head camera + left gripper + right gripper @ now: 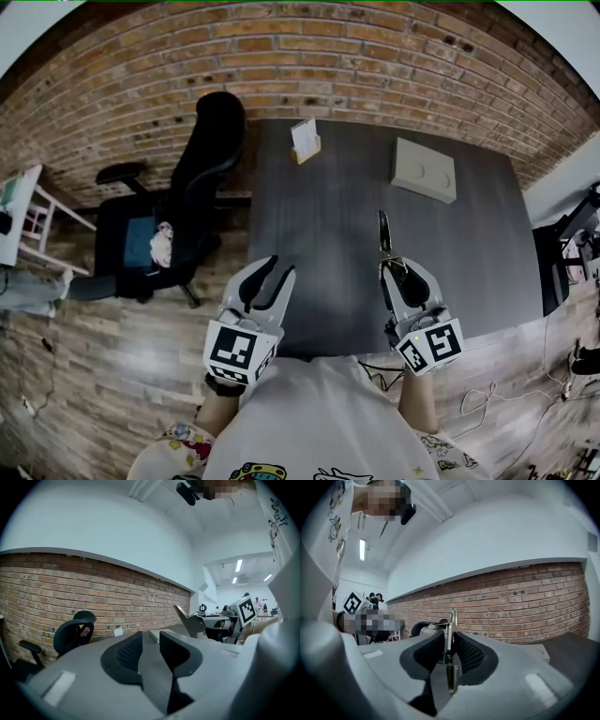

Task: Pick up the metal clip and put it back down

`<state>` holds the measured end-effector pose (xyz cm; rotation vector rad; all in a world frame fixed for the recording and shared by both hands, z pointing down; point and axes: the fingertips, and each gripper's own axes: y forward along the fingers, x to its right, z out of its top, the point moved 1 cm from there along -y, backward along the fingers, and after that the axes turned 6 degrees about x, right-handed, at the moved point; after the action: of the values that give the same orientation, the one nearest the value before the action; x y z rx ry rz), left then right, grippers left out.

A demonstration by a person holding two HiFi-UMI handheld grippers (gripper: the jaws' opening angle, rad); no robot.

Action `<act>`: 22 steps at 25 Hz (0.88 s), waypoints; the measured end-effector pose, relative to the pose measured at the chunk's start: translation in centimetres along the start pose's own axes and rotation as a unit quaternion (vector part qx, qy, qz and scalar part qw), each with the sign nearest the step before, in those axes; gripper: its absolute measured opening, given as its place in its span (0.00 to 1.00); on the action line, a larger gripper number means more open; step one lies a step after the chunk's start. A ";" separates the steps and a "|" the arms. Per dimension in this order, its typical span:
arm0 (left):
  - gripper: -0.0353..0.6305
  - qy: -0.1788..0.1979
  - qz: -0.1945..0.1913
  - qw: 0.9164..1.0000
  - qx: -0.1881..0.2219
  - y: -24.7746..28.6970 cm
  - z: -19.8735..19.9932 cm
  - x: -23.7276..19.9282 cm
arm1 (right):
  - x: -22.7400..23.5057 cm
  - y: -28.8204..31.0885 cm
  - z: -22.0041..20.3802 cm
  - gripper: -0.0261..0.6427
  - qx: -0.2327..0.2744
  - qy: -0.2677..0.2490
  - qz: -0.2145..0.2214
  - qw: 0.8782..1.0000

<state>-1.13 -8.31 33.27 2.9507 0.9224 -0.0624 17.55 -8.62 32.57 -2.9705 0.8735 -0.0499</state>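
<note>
right tool (450,638) pinching slim silvery metal clip (383,234) upright, left tool (150,637) spread

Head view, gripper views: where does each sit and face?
Head view: on head, steeply down at table; left gripper, right gripper, forearms show.
Left gripper view: on it, level along open empty jaws toward wall.
Right gripper view: on it, along jaws shut on clip, toward wall.
Shared: gripper views both show wall and the other gripper.
</note>
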 end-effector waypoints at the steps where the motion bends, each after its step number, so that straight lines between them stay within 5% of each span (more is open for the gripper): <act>1: 0.22 0.000 0.001 1.000 0.001 0.0 0.1 0.1 | 0.1 -0.2 0.1 0.17 0.002 0.005 -0.001 1.000; 12: 0.08 0.004 0.018 1.000 -0.004 -0.2 -0.1 -0.6 | 0.3 -0.6 0.2 0.17 0.009 0.035 -0.004 0.999; 22: 0.07 0.002 0.029 1.000 -0.005 0.1 -0.1 -1.3 | 0.8 -0.2 0.1 0.17 0.008 0.041 -0.004 0.999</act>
<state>-2.10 -9.10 33.47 2.9672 0.8339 -0.0481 18.28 -8.89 32.47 -2.9769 0.8643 -0.1782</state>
